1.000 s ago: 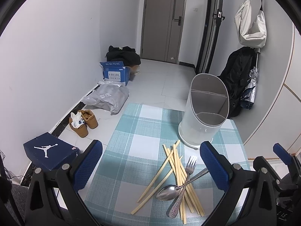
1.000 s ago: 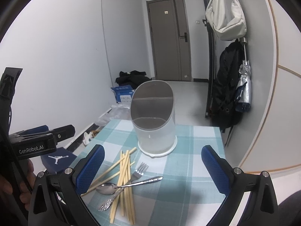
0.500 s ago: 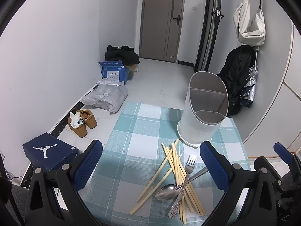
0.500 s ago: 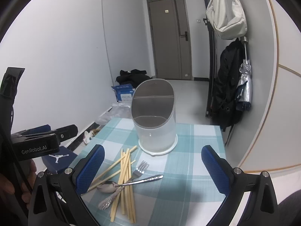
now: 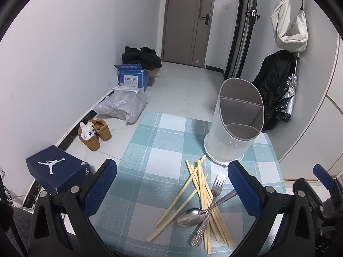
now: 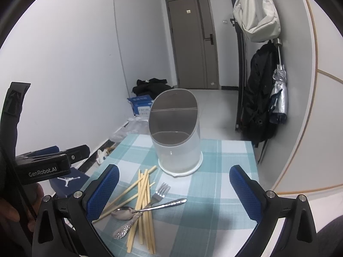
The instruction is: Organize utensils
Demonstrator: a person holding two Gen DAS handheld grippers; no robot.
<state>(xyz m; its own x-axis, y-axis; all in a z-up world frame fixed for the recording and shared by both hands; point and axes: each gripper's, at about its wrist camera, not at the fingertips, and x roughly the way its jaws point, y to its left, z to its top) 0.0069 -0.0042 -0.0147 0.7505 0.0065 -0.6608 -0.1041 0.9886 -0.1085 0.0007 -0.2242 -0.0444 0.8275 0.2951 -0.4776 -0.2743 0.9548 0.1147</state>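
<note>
A pile of wooden chopsticks (image 5: 202, 189) (image 6: 143, 194) lies on the checked tablecloth, with a silver fork (image 5: 217, 187) (image 6: 159, 193) and a silver spoon (image 5: 189, 214) (image 6: 125, 210) crossing on top. A white utensil holder (image 5: 234, 124) (image 6: 175, 132) with divided compartments stands upright behind them and looks empty. My left gripper (image 5: 172, 189) is open above the pile's left side. My right gripper (image 6: 174, 192) is open above the fork. Both hold nothing.
The small table (image 5: 154, 150) ends close to the pile on the near side. The floor at left holds a blue shoe box (image 5: 53, 172), brown shoes (image 5: 94, 133) and a grey bag (image 5: 123, 105). A curved wall (image 6: 300, 128) stands right of the table.
Both views have shifted slightly; the utensils and holder lie as before. Both grippers stay open.
</note>
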